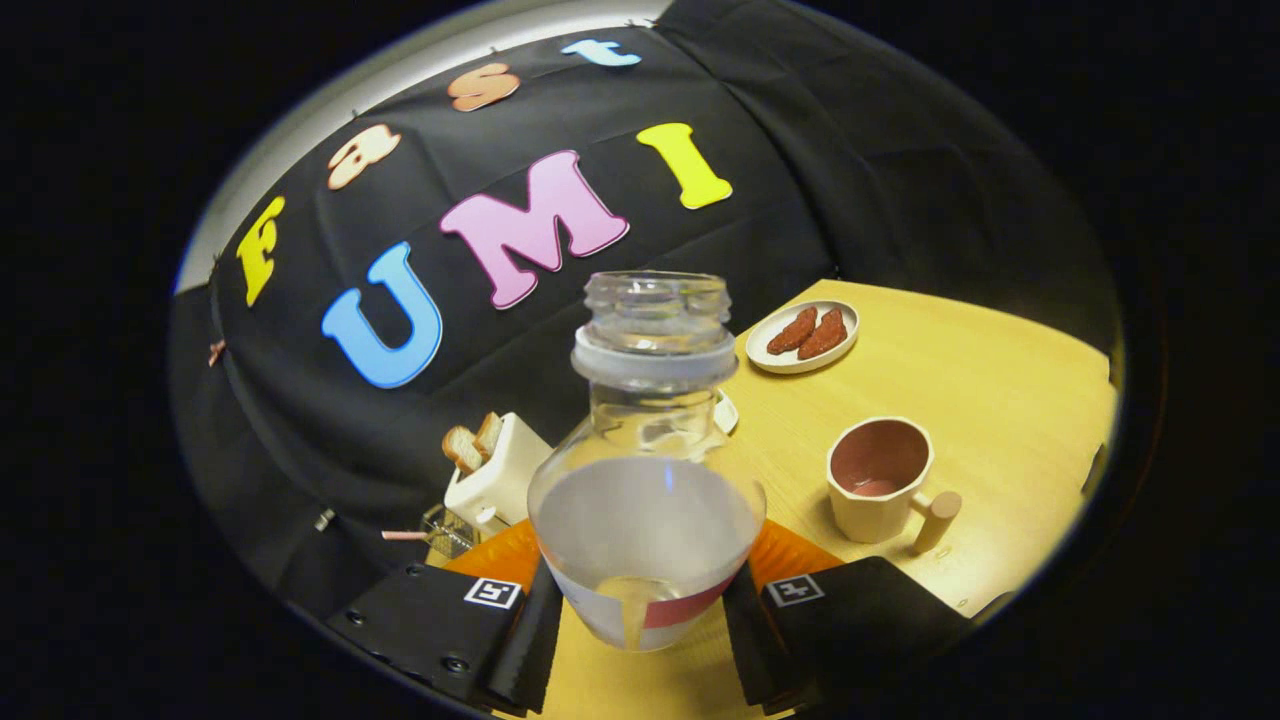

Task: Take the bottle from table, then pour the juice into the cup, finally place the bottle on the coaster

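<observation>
Bottle, clear, uncapped, holding a little pale juice, is clamped between the tongs.

A toaster holding bread slices, and a plate of sausages

A black cloth wall hangs in soft folds behind the scene, with a pale strip of wall showing above its top edge. The light wooden table reaches from near to far on the right, its grain catching warm, even indoor light. The cloth drops below the table's left side.
</observation>
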The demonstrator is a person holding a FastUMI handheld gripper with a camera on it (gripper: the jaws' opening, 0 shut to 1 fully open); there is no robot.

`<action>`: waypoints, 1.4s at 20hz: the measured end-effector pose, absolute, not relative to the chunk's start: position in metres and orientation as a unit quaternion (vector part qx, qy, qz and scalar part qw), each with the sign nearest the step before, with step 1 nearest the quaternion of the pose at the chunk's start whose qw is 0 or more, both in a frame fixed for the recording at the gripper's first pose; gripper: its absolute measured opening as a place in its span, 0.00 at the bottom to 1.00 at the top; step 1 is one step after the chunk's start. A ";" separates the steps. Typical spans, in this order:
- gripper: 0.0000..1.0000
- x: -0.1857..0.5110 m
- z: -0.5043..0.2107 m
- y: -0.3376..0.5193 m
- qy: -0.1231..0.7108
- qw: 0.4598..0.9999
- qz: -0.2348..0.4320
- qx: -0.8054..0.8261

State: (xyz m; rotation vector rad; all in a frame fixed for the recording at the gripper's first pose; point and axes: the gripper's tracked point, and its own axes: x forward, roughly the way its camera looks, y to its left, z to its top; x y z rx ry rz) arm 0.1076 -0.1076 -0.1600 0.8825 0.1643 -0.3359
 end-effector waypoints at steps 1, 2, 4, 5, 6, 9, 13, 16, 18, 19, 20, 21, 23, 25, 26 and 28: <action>0.73 0.109 -0.162 -0.114 0.074 0.878 -0.164 0.444; 0.73 0.111 -0.163 -0.119 0.071 0.869 -0.169 0.460; 0.73 0.118 -0.167 -0.127 0.066 0.849 -0.173 0.495; 0.73 0.122 -0.172 -0.130 0.066 0.839 -0.171 0.512; 0.73 0.125 -0.177 -0.129 0.072 0.827 -0.169 0.531; 0.74 0.134 -0.192 -0.121 0.089 0.799 -0.155 0.575; 0.74 0.140 -0.206 -0.117 0.103 0.760 -0.155 0.622; 0.73 0.144 -0.207 -0.119 0.093 0.723 -0.162 0.665; 0.74 0.147 -0.213 -0.119 0.094 0.704 -0.166 0.685; 0.74 0.148 -0.216 -0.120 0.095 0.696 -0.168 0.692; 0.73 0.149 -0.220 -0.123 0.096 0.688 -0.172 0.698; 0.73 0.150 -0.224 -0.125 0.099 0.682 -0.177 0.703; 0.73 0.153 -0.228 -0.127 0.100 0.668 -0.181 0.715; 0.73 0.155 -0.229 -0.134 0.094 0.647 -0.186 0.733; 0.73 0.156 -0.230 -0.136 0.091 0.635 -0.188 0.744; 0.73 0.156 -0.229 -0.142 0.083 0.616 -0.193 0.759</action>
